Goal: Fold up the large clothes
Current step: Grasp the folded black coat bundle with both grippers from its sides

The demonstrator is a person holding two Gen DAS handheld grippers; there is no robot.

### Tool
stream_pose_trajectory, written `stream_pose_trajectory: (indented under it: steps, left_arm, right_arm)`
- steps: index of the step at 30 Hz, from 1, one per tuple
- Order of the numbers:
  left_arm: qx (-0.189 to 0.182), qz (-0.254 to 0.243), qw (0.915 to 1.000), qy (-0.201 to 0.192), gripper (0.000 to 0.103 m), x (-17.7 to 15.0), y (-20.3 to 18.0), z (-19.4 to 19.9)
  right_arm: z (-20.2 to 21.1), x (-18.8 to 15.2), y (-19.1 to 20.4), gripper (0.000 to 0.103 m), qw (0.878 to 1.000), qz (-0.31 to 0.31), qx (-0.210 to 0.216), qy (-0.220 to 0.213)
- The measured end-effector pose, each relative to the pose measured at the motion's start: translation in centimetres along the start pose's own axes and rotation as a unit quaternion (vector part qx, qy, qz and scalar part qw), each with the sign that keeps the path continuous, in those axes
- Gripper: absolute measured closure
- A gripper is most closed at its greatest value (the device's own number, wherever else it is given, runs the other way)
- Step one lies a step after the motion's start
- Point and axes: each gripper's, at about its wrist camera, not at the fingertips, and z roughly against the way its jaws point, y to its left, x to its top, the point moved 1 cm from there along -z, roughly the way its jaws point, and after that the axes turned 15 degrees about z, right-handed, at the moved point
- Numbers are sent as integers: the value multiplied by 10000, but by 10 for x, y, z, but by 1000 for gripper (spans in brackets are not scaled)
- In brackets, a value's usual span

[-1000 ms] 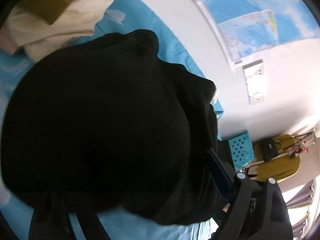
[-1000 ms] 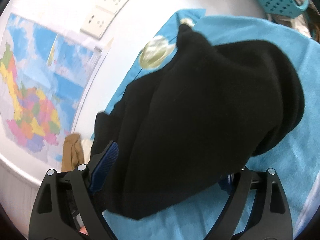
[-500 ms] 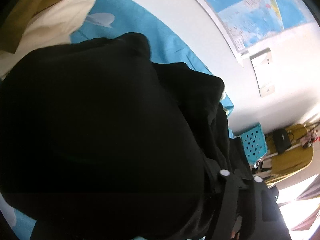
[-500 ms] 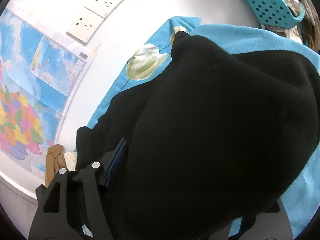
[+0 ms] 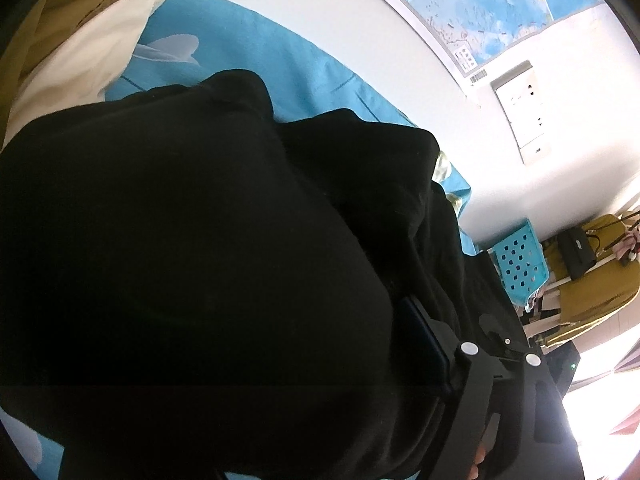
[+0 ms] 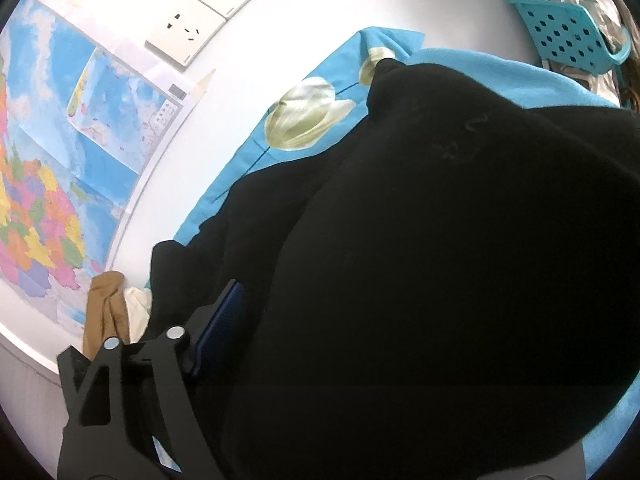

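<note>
A blue bedsheet (image 5: 256,44) printed with pale tulips is spread against a white wall (image 5: 360,32), and it serves as the reference for everything else. Most of both views is filled by a black garment (image 5: 180,260), which is draped in a bulging fold above the bedsheet; its far portion is seen lying on the sheet near the wall edge, beside a tulip print (image 6: 308,116).

A coloured map (image 6: 44,184) is fixed on the wall above the bedsheet, with white sockets (image 6: 200,12) set beside it. Beige and brown cloth (image 5: 76,40) is piled at one end of the bedsheet. A turquoise perforated basket (image 5: 518,264) is placed beyond the opposite end.

One blue-padded finger of the left gripper (image 5: 420,354) is seen pressed against the garment, its other finger being covered by cloth; it cannot be told whether the jaws are closed on the fabric. The right gripper (image 6: 224,320) is shown likewise, one blue pad laid against the black cloth and the other hidden, so its grip cannot be told.
</note>
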Motion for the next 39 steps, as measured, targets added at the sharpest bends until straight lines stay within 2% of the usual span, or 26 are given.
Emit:
stream_pose_trajectory:
  steps: [1,2,3,4,7,12,14,16,18,23,31,39]
  left_arm:
    - [11,-3,10000,10,25,0,0,0]
    - [24,0,10000,30,25,1,0,-1]
    - [26,5,10000,46,25,1,0,-1]
    - [27,36,10000,63,25,2,0,-1]
    - [23,185,9998,61,24,3,1,-1]
    - [149,91,9998,90,26,4,-3,-2]
    - [231,88,9997,79,32,4,-3,-1]
    - [299,90,9995,85,44,6,-2,-1]
    - [284,139,9994,131,49,9,2,-2]
    - [226,106,9994,254,65,13,4,1]
    - [122,-445,9988,147,71,20,-25,28]
    - [-191,-1029,9944,-146,72,32,-68,81]
  right_arm:
    - [-1,0,-1,34,10000,8,-26,22]
    - [-1,0,-3,45,10000,25,-55,58]
    - [-1,0,-6,52,10000,15,-43,84]
    - [-1,0,-10,53,9999,-50,45,98]
    - [-1,0,-15,54,9996,-136,206,132]
    - [-3,3,-11,40,9992,-86,341,200]
    - [-5,5,-10,36,9990,-84,375,246]
    - [-6,6,-10,45,9990,-49,333,291]
    - [-7,5,-15,63,9986,-108,409,323]
    - [-3,6,-17,78,9962,-216,764,351]
    - [30,37,22,83,9918,319,1232,75]
    - [75,65,83,83,9803,1110,1600,-341]
